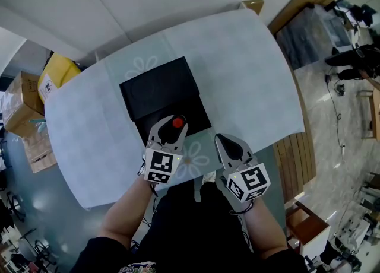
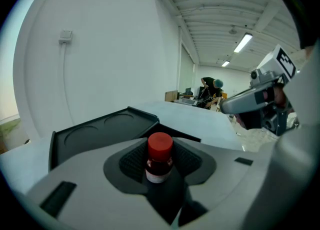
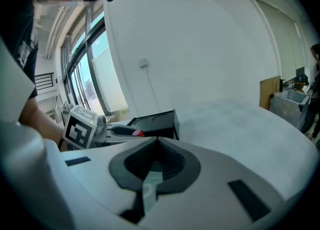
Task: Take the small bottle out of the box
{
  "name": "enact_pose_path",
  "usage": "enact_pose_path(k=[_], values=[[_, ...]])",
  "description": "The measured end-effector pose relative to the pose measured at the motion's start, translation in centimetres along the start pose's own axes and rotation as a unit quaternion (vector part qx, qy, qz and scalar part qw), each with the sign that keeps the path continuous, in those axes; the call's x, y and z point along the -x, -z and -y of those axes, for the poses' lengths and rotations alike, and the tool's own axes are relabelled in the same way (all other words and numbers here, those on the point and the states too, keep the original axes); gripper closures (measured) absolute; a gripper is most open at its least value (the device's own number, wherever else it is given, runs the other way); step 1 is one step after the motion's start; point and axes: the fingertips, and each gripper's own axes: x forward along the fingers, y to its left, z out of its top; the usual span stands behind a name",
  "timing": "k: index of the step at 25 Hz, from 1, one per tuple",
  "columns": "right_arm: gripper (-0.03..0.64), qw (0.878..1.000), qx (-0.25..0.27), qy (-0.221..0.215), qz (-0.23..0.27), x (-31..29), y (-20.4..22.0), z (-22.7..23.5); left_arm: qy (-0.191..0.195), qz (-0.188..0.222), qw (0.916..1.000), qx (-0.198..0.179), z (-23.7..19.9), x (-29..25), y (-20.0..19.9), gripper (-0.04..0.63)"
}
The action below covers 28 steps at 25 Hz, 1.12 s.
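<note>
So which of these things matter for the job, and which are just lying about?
In the job: small bottle, black box, left gripper, its jaws closing around the bottle.
Lying about: right gripper, shut and empty; cardboard boxes; yellow package.

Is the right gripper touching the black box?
Apart. The right gripper view shows bare table between the right gripper and the box; the head view shows the same gap.
</note>
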Motion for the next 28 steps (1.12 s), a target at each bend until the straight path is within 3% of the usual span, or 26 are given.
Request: enact_pose_path(k=[28], values=[[0.594,0.998,0.043,-0.033,0.027,2.6,-2.3,-1.4,-0.036,0.034,0.9979,0.041,0.6,5.3,-3.2,0.433]])
